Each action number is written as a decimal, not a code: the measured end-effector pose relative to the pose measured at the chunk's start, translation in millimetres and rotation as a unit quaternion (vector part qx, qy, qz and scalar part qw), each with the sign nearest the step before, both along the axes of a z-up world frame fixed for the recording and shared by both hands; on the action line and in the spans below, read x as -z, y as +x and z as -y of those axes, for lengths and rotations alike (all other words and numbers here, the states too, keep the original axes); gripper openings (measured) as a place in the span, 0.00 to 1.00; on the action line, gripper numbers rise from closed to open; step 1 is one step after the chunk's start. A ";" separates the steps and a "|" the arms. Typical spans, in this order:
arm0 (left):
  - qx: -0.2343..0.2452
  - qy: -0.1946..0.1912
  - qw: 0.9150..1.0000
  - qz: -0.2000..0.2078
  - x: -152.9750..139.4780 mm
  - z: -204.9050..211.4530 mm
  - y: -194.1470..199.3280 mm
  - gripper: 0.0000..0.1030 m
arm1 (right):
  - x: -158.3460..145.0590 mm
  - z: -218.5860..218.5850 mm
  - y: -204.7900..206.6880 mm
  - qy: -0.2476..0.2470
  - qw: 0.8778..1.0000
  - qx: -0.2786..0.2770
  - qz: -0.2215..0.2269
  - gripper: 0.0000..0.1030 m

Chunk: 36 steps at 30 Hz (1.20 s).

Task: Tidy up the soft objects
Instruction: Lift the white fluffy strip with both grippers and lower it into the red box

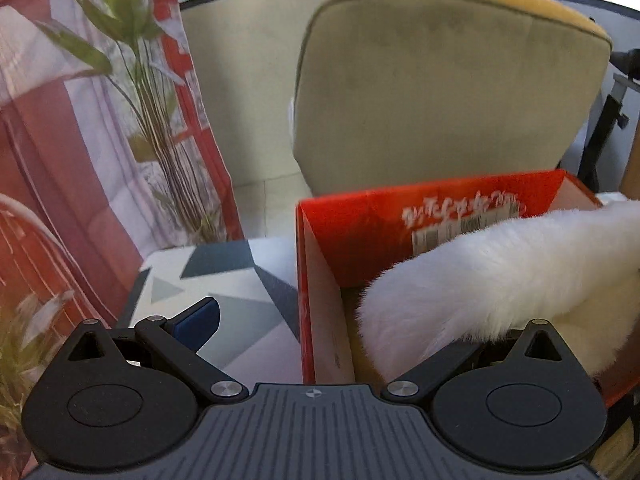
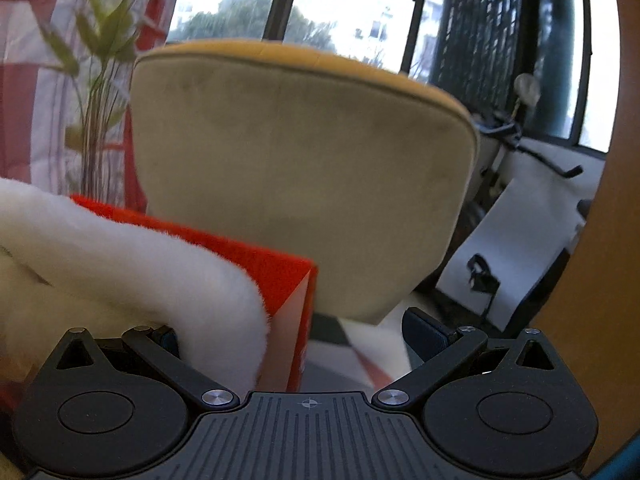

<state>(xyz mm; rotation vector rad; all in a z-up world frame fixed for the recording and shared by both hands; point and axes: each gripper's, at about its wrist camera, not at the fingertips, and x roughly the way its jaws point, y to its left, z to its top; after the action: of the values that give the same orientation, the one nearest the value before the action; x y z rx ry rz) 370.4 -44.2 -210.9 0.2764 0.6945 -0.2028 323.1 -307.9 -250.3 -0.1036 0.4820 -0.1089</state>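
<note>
Left tool (image 1: pixel 352 320): spread wide, left pad (image 1: pixel 198 322) over patterned desk (image 1: pixel 240 280), right finger hidden under white plush (image 1: pixel 500 276); no grip evident. Plush drapes over red box (image 1: pixel 360 232), partly inside, its end low in the box by left wall. Right tool (image 2: pixel 296 338): spread wide, left finger buried behind plush (image 2: pixel 140 264), right pad (image 2: pixel 424 336) free past box corner (image 2: pixel 296 320). Beige cushion (image 1: pixel 448 92) upright behind box. Plant (image 1: pixel 160 120) at left.

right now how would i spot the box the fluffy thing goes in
Find the big beige cushion standing upright. Directly in front of it sits an open red cardboard box, the only bright red container, with white plush draped over its rim.
</note>
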 end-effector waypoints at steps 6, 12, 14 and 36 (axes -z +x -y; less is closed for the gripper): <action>0.009 -0.007 1.000 -0.027 7.9 -8.5 6.9 1.00 | 10.9 -3.6 -2.7 0.016 0.999 -0.011 -0.028 0.99; 0.022 0.005 0.999 -0.037 13.2 -3.8 1.8 1.00 | 14.9 -1.0 -5.2 0.031 0.998 -0.009 -0.056 0.99; 0.022 0.008 0.999 -0.034 14.8 -3.9 -0.2 1.00 | 15.4 -0.5 -7.1 0.030 0.998 -0.006 -0.060 0.99; 0.060 -0.024 0.997 0.052 -6.7 2.4 -27.9 0.49 | -17.4 -15.0 -28.7 0.011 0.998 -0.067 -0.001 0.38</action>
<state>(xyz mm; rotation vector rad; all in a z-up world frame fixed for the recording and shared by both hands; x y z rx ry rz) 342.6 -46.6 -204.2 0.2819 0.5694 -0.3175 294.4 -292.9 -232.9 -0.1146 0.4761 0.0284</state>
